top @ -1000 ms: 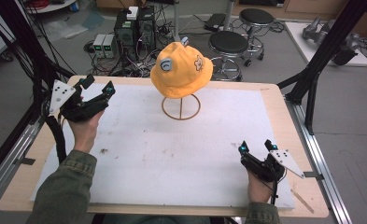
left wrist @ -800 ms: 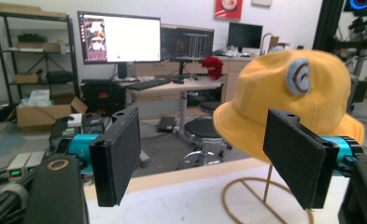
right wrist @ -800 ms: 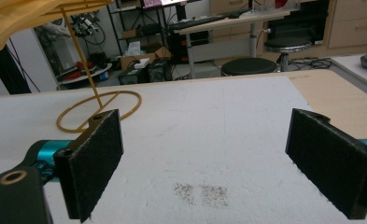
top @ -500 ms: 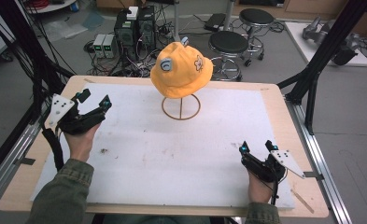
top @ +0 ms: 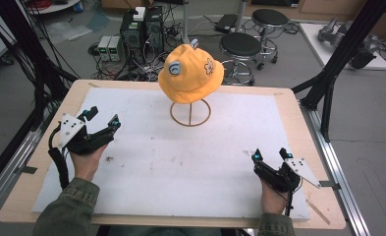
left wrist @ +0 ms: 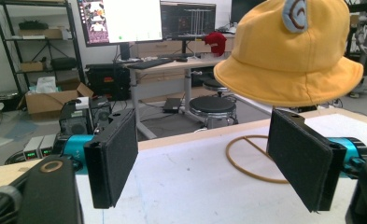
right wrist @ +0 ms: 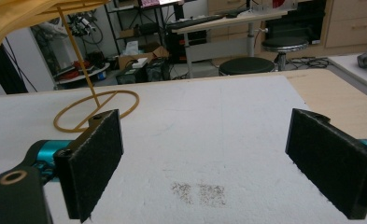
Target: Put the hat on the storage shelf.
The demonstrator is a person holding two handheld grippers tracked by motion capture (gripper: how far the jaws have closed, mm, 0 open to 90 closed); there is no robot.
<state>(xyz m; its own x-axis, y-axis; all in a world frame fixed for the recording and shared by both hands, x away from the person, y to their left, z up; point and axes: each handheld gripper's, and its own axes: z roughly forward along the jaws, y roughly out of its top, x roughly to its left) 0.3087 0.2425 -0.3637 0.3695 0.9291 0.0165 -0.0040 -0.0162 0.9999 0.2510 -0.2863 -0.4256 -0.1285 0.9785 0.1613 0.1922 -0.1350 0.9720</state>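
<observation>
Atop — soft yellow hat (top: 190, 73), wire stand (top: 190, 113)

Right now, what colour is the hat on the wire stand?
Yellow-orange, with a grey-blue ear patch; the hat shows best in the left gripper view.

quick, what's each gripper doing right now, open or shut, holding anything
Left gripper: open, jaws wide apart, holding nothing.
Right gripper: open, jaws wide apart, holding nothing.
</observation>
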